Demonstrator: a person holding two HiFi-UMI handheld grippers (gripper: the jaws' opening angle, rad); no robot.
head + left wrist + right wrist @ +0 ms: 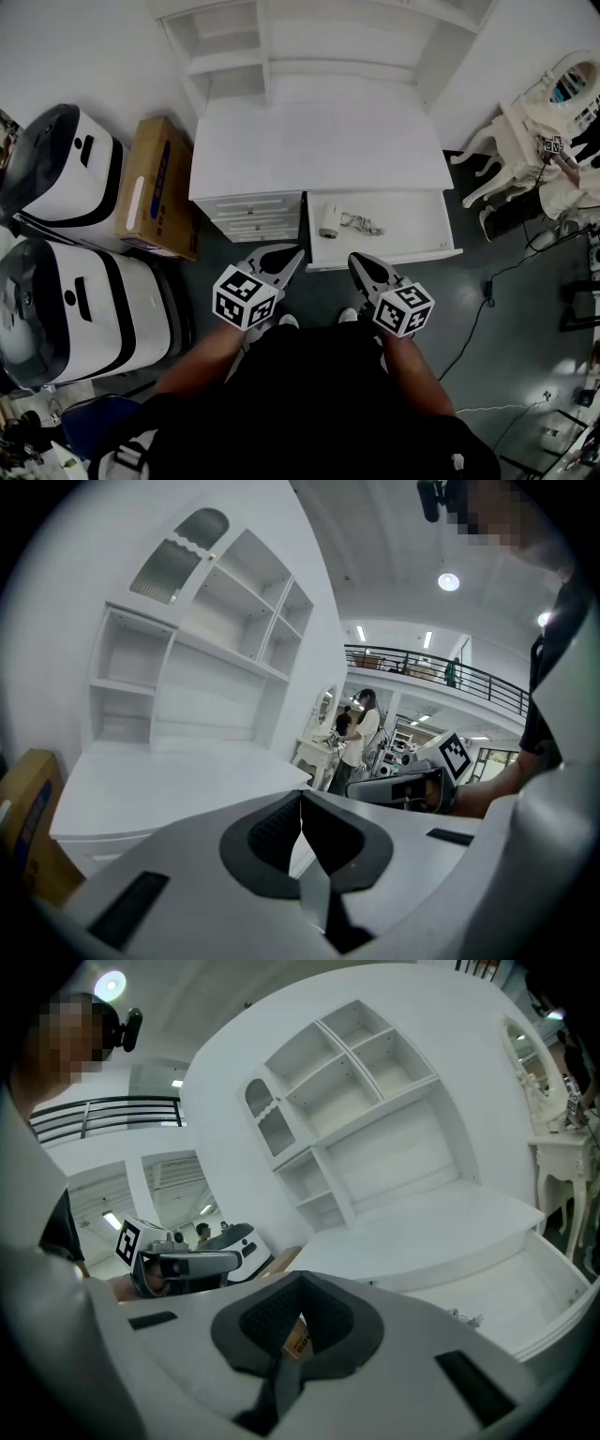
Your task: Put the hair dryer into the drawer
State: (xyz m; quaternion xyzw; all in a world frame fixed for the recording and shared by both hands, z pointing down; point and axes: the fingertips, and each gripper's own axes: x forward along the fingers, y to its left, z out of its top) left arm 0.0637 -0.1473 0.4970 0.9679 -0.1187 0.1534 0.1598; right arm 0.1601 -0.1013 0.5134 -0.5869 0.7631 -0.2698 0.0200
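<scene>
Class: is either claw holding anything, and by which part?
Nothing. The left claw and right claw are shut and empty; the hair dryer lies in the open drawer.

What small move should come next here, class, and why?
Probably bring the right gripper forward to the front of the drawer and push it shut. The hair dryer already lies inside the open drawer, and both the right gripper and the left gripper are shut, empty and clear of it.

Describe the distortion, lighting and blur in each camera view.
Head view: evenly lit, sharp, corners dim; hair dryer small but clear in the drawer. Left gripper view: heavy fisheye, black rim, shelves bowed, ceiling lamp glaring. Right gripper view: same fisheye, black rim, shelves curved.
</scene>
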